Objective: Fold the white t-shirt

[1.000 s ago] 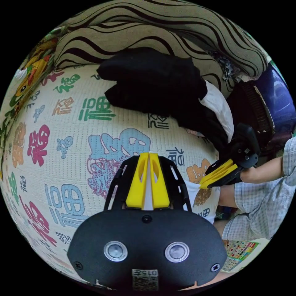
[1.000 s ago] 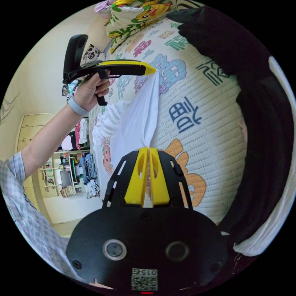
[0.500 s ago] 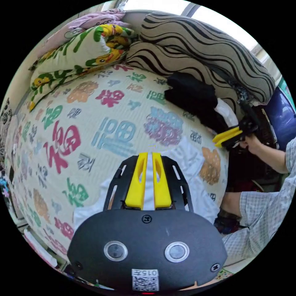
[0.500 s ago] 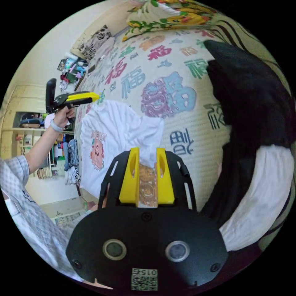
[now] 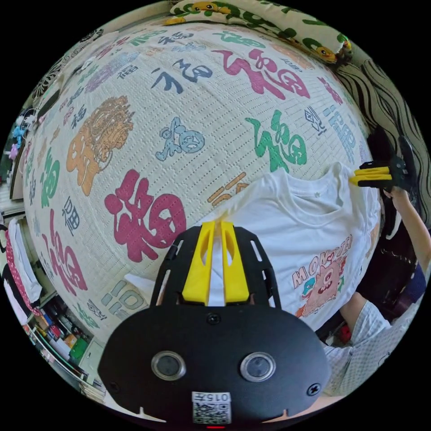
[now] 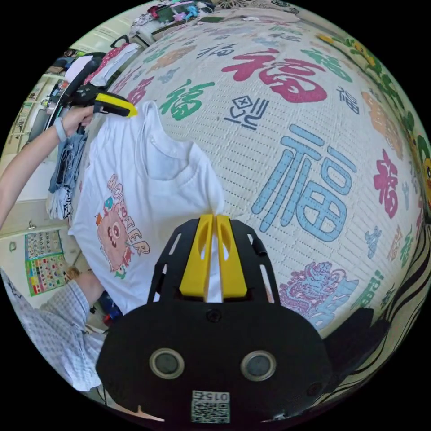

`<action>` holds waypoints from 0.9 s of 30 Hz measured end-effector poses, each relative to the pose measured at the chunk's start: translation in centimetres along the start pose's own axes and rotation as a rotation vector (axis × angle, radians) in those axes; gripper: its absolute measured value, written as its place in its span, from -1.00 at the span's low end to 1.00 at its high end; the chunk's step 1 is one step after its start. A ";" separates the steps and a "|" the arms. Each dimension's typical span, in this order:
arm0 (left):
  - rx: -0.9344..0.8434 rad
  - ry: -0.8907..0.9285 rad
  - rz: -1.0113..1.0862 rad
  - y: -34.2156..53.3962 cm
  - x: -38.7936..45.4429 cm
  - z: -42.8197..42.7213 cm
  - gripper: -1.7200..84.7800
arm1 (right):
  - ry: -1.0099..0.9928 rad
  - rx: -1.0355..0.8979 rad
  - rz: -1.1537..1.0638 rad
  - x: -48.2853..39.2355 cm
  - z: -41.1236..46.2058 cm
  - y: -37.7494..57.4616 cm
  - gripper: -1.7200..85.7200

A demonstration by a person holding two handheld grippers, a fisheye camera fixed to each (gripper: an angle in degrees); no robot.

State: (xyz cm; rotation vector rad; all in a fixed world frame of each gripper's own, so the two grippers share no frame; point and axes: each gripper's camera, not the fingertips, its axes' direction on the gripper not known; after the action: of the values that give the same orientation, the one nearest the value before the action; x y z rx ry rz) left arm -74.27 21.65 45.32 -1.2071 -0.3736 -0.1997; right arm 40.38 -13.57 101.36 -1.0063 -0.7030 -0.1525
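A white t-shirt (image 5: 292, 224) with a cartoon monster print lies front up on the patterned bed mat (image 5: 148, 134), its hem hanging over the edge near the person. My left gripper (image 5: 218, 223) is shut on one shoulder of it. My right gripper (image 6: 214, 217) is shut on the other shoulder of the t-shirt (image 6: 134, 188). The collar stretches between the two grips. In the left gripper view the right gripper (image 5: 354, 178) pinches the far shoulder at the right. The left gripper (image 6: 132, 112) shows at the upper left of the right gripper view, held by a hand.
The mat (image 6: 305, 134) carries large coloured characters. A floral quilt (image 5: 269, 22) and a striped pillow (image 5: 395, 112) lie along one edge. Dark clothing (image 6: 359, 332) sits at the mat's corner. Shelves (image 5: 27, 287) and a floor poster (image 6: 40, 265) are beside the bed.
The right gripper, open half a second ago, has shut on a shoulder. Both grippers have drawn apart, and the shirt, bunched before, now lies spread out with its print up.
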 end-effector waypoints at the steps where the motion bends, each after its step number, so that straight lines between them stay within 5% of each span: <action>1: 0.000 0.007 0.006 0.8 -0.9 -0.7 -0.96 | 0.021 0.003 0.020 0.2 -0.3 -0.5 -0.94; 6: 0.175 0.026 0.003 3.0 -4.9 -6.2 -0.97 | -0.070 0.064 0.169 3.3 -2.3 -3.5 -0.94; 13: 0.051 -0.026 0.056 7.6 -8.9 -5.2 -0.97 | -0.050 -0.146 0.315 4.3 2.6 -8.0 -0.84; 14: 0.118 -0.015 0.049 8.7 -9.4 -5.9 -0.97 | -0.033 -0.131 0.339 4.4 2.3 -8.1 -0.83; 16: 0.569 0.195 -0.077 15.4 -13.8 -11.5 -0.97 | 0.038 -0.079 0.349 4.1 0.8 -8.6 -0.79; 18: 0.725 0.397 -0.146 20.9 -17.9 -14.4 -0.98 | 0.104 -0.025 0.316 2.9 -0.7 -9.6 -0.78; 23: 0.675 0.135 -0.401 36.7 -23.6 -16.1 -0.97 | -0.121 0.076 0.042 -4.5 -1.3 -18.2 -0.77; 27: 0.493 0.384 -0.614 47.2 -27.4 -8.6 -0.93 | -0.259 0.027 -0.221 -15.0 3.4 -30.0 -0.76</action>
State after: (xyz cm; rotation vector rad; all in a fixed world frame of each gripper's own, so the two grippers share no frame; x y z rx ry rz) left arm -81.67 28.74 -8.90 -0.5224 -0.4153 -0.8083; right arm 14.38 -30.01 115.12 -0.9293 -1.0510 -0.2067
